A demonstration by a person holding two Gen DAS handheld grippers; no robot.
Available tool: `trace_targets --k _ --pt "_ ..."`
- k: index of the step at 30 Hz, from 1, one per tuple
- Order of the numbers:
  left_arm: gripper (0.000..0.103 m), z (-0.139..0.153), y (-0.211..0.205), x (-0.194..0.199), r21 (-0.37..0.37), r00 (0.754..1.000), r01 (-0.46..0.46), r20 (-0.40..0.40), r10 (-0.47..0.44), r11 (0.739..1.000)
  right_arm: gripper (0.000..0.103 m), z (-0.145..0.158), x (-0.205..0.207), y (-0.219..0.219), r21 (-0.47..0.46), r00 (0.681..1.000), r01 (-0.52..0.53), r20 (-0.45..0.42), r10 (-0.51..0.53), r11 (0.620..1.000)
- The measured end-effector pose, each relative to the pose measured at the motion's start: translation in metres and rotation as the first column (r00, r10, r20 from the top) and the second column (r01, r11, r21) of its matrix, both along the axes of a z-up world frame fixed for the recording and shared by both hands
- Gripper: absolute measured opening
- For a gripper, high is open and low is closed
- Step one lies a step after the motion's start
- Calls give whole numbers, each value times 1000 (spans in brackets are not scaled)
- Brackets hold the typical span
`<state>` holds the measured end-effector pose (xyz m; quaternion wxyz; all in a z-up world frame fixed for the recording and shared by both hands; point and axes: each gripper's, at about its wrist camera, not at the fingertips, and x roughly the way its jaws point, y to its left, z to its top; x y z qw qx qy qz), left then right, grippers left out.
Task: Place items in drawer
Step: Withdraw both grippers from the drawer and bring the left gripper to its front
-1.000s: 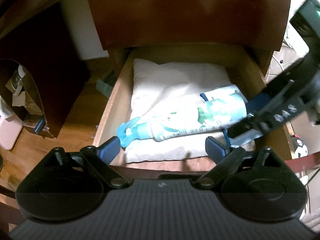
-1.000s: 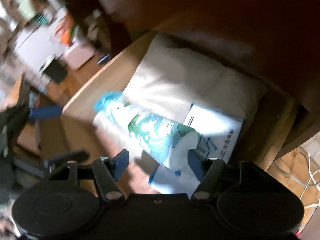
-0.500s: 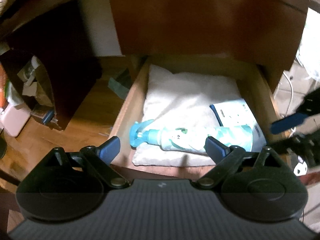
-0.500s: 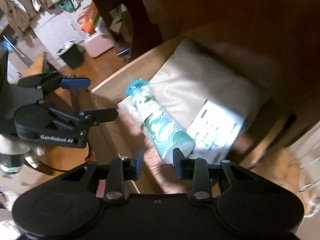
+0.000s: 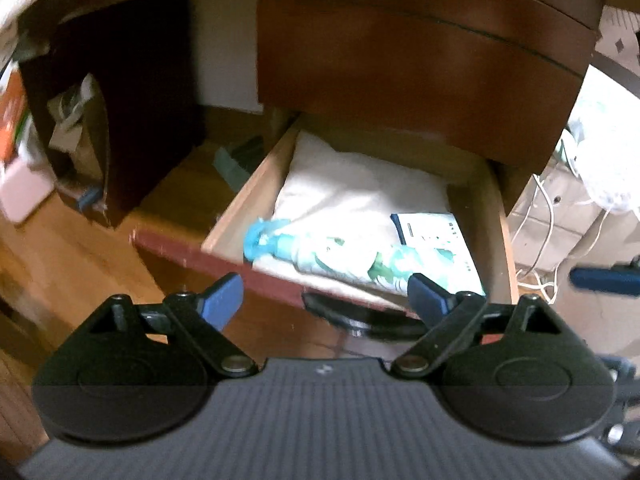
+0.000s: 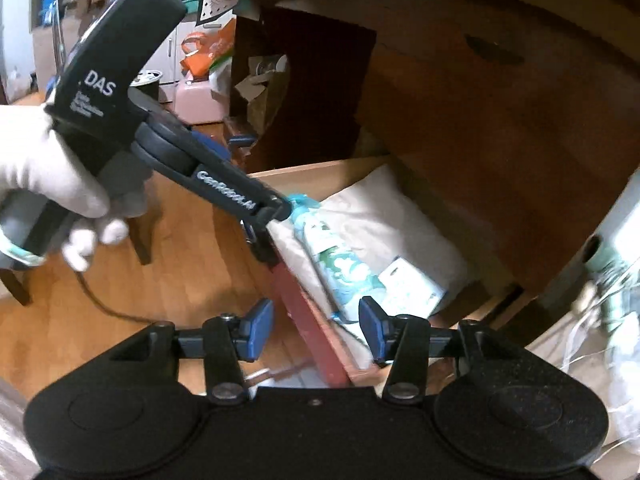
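While the drawer [image 5: 232, 216] stands pulled out, the bottle [image 5: 332, 254] lies on its side along the front edge, on a white cloth [image 5: 360, 184], cap toward the left wall. A leaflet [image 5: 436, 236] lies at the front right corner, touching the bottle's base. The left gripper [image 5: 322, 300] hangs before the drawer front, fingers wide apart, holding nothing. The right gripper [image 6: 316, 330] sits off the front right corner; its fingers have just been opening and grip nothing. A gloved hand [image 6: 60, 176] holds the left tool.
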<state>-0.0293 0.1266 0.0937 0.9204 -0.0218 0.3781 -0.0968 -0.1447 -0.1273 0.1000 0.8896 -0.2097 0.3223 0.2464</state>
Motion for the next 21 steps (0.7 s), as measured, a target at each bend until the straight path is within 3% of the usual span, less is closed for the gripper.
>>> trace_targets --k 3,6,8,13,15,17,21 --pt "90 -11 7 -7 -63 1000 -12 -21 11 998 54 -1 -4 -6 0 999 2 46 -2 1000" --pt "89 -9 17 -11 -146 999 -51 -11 50 988 53 -2 -1 -14 6 999 14 31 -15 1000" --pt "84 -8 19 -12 -162 997 -72 9 74 984 52 -4 1 -18 11 1000 17 15 -17 1000" --pt "79 -18 10 -11 -130 995 -96 -8 96 987 50 -14 0 -20 -13 1000 -12 -3 12 1000" --pt "78 -18 7 -9 -124 995 -102 5 104 987 44 -16 0 -20 -17 1000 -21 -12 21 1000" --pt "79 -19 3 -10 -115 993 -112 20 115 987 27 -19 1 -18 -20 999 -32 -37 31 999" --pt "79 -20 -3 -11 -117 993 -111 35 116 987 25 -27 0 -14 -52 999 -19 -31 18 998"
